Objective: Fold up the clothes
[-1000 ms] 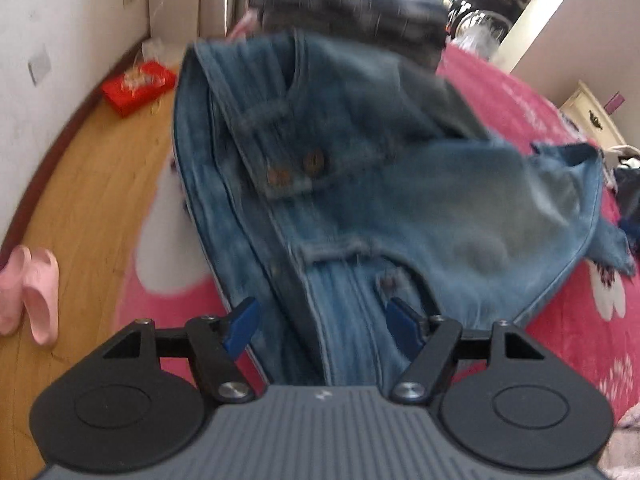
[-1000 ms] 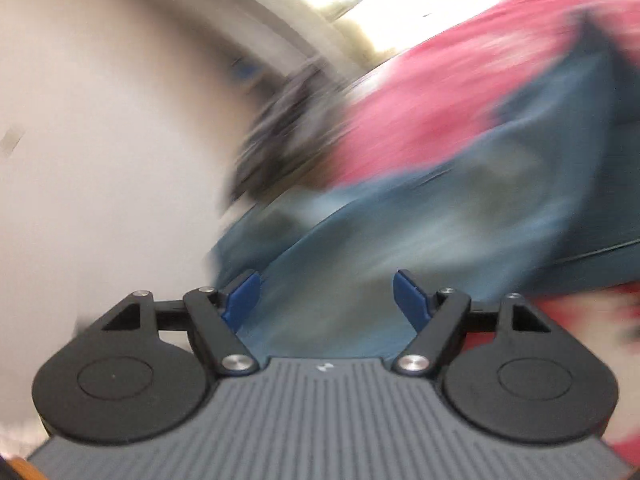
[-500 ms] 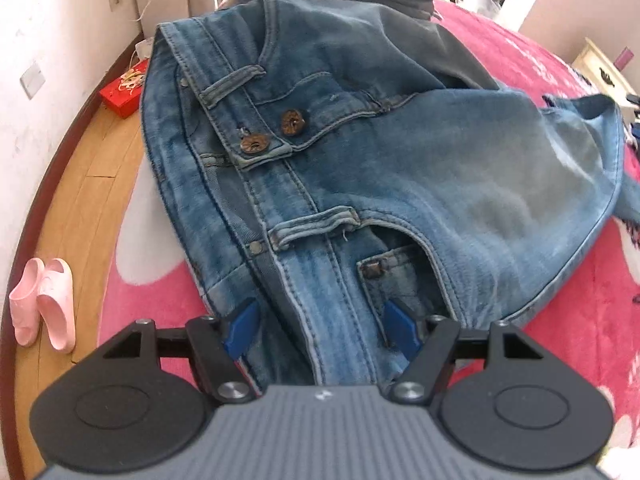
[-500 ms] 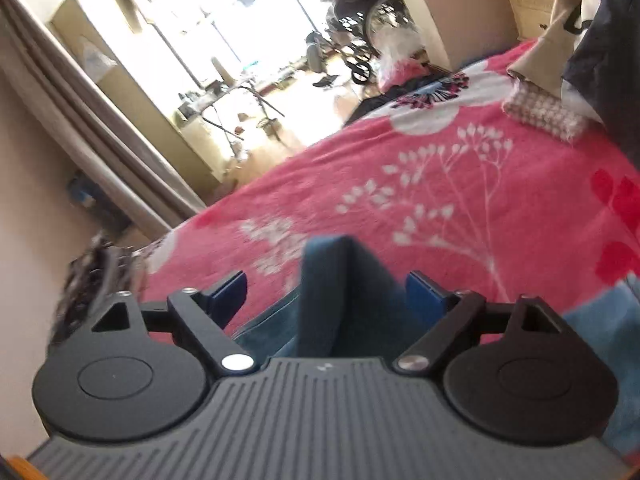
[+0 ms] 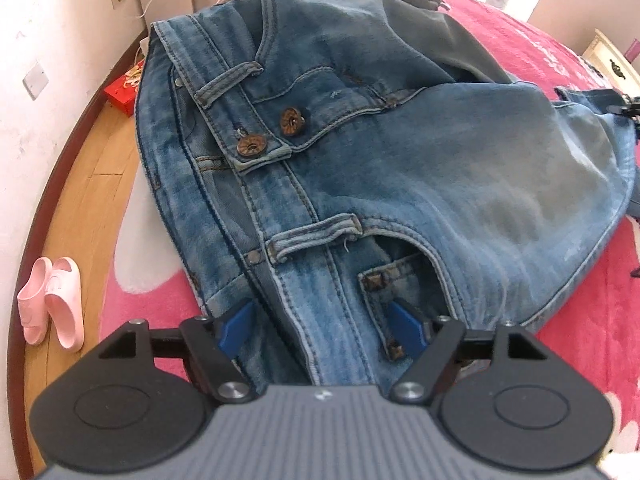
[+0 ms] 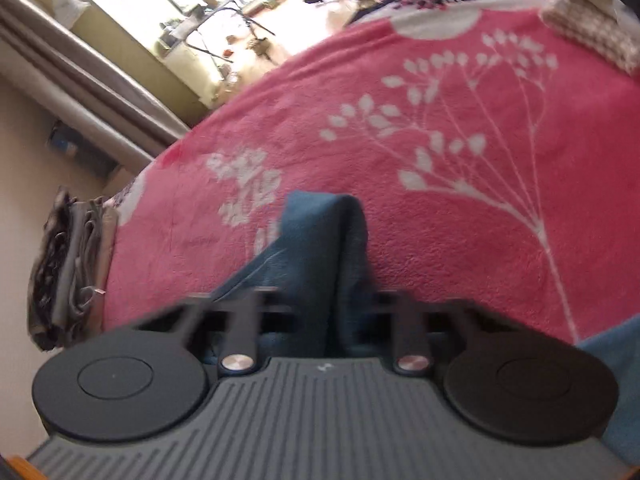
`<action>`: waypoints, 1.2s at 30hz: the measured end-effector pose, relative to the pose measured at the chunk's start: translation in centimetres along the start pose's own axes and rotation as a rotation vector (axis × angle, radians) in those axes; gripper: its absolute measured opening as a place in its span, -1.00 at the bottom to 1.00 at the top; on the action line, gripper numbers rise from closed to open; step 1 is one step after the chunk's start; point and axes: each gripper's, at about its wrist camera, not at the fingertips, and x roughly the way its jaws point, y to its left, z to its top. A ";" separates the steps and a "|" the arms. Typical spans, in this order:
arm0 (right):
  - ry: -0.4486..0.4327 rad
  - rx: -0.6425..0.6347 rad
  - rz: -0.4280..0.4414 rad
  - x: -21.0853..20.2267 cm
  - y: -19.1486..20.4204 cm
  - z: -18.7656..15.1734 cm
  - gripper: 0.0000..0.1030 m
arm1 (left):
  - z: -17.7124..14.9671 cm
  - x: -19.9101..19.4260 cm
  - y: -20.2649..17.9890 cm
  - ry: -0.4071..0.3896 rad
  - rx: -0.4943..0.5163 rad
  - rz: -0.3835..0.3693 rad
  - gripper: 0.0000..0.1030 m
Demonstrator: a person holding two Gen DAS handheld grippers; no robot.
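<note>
Blue jeans point(image 5: 400, 168) lie spread on the pink flowered bedspread point(image 5: 600, 320), waistband and two brown buttons toward the left. My left gripper point(image 5: 320, 328) hovers open over the near waistband; its blue pads point(image 5: 236, 326) stand wide apart with denim between them, not pinched. In the right wrist view a dark blue fold of the jeans point(image 6: 324, 240) rises up between the fingers of my right gripper point(image 6: 332, 304). Those fingers are blurred and drawn in against the fold, and their pads are hidden by the cloth.
Pink slippers point(image 5: 52, 304) and a red box point(image 5: 126, 88) sit on the wooden floor left of the bed. A folded stack of clothes point(image 6: 68, 264) lies at the bed's edge. More garments point(image 6: 592, 28) lie far right. A white dresser point(image 5: 612, 60) stands beyond.
The right gripper's fingers have drawn in from wide apart onto the denim fold. The jeans have settled flat under the left gripper, which stays open over the waistband.
</note>
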 end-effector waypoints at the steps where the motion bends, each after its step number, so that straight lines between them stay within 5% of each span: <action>1: -0.022 -0.010 0.025 -0.9 0.3 -0.1 -0.81 | 0.2 0.1 -0.1 0.005 -0.001 0.006 0.47; 8: -0.179 -0.104 0.210 -9.8 3.6 -1.9 -0.85 | 0.0 -0.6 -0.9 -0.020 0.043 0.018 0.40; 14: -0.281 -0.111 0.287 -23.3 4.8 -10.0 -0.85 | -2.2 -1.3 -0.5 -0.064 0.028 -0.020 0.39; 18: -0.234 -0.099 0.159 -29.1 3.7 -16.6 -0.85 | -3.3 -2.1 -0.1 -0.080 0.041 -0.050 0.36; 23: -0.063 -0.116 -0.075 -28.3 1.2 -21.1 -0.83 | -5.2 -3.0 1.2 -0.140 -0.007 -0.083 0.35; 28: 0.018 -0.232 -0.281 -25.2 0.3 -20.4 -0.39 | -6.4 -4.1 2.7 -0.176 -0.059 -0.094 0.34; 33: -0.246 -0.277 -0.361 -28.6 3.4 -18.0 -0.05 | -7.1 -5.7 2.7 -0.231 0.003 -0.091 0.34; 36: -0.314 -0.455 -0.225 -28.7 8.2 -18.2 -0.01 | -6.9 -6.1 2.4 -0.255 0.021 -0.122 0.32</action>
